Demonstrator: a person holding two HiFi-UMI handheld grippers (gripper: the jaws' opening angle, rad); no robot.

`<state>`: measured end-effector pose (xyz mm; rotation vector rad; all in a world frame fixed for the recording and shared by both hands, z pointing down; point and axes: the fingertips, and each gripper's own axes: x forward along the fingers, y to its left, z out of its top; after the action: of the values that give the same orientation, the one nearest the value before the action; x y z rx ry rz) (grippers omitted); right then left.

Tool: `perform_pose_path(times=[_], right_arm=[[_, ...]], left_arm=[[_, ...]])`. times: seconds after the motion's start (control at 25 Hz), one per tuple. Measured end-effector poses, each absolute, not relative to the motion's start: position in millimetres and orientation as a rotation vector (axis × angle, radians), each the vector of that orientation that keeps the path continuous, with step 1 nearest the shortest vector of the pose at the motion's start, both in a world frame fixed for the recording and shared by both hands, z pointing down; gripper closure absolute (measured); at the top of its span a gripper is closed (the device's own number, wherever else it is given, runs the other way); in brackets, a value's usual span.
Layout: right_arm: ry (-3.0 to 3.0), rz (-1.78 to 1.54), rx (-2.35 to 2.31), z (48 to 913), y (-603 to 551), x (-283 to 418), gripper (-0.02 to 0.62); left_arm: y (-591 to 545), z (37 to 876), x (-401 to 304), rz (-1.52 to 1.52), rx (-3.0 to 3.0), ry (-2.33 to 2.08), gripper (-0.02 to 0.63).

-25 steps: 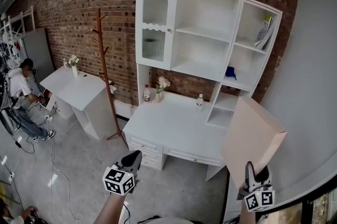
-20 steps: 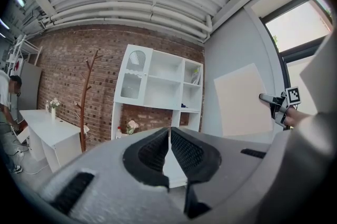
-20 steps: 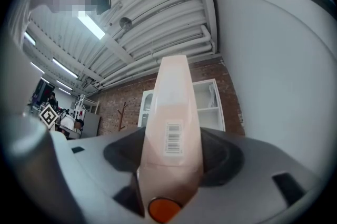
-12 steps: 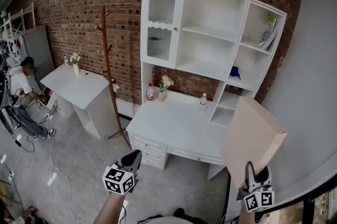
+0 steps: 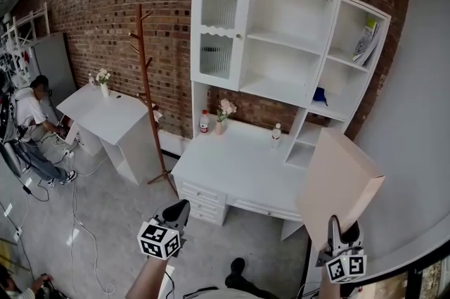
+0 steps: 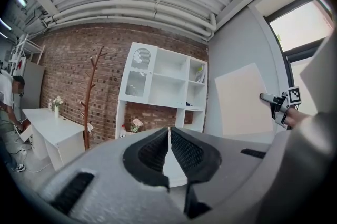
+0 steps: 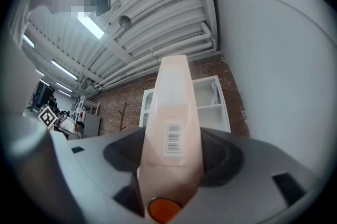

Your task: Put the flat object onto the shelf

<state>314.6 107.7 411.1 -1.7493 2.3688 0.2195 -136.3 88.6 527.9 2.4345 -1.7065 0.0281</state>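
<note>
A flat pale pink board [image 5: 337,181] stands upright at the lower right of the head view, in front of the grey wall. My right gripper [image 5: 342,238] is shut on its lower edge; in the right gripper view the flat board [image 7: 172,128] rises edge-on between the jaws, a barcode label on it. My left gripper [image 5: 176,213] is held low at the centre left, jaws shut with nothing between them [image 6: 169,144]. The white shelf unit [image 5: 295,58] stands on a white desk [image 5: 232,167] against the brick wall, well ahead of both grippers.
A wooden coat stand [image 5: 144,79] rises left of the shelf unit. A bottle [image 5: 204,123], a vase of flowers [image 5: 223,116] and a second bottle [image 5: 276,134] stand on the desk. Books [image 5: 365,41] and a blue item [image 5: 320,95] occupy the right compartments. A seated person [image 5: 31,122] is by another white table [image 5: 105,115].
The shelf unit and desk have shifted slightly right and down in the head view and look a little closer. Both grippers keep their places in the picture, the board still held.
</note>
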Motion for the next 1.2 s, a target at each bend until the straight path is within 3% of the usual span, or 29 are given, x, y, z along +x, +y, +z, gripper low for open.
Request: perform_pose_path(times=[1.2], right_arm=[[2.425,0.238,-1.664,413.6,-108.7,335.0,0.305]], left_arm=[[-99.9,517.2,-109.9,0.074,2.390,-1.791,0.572]])
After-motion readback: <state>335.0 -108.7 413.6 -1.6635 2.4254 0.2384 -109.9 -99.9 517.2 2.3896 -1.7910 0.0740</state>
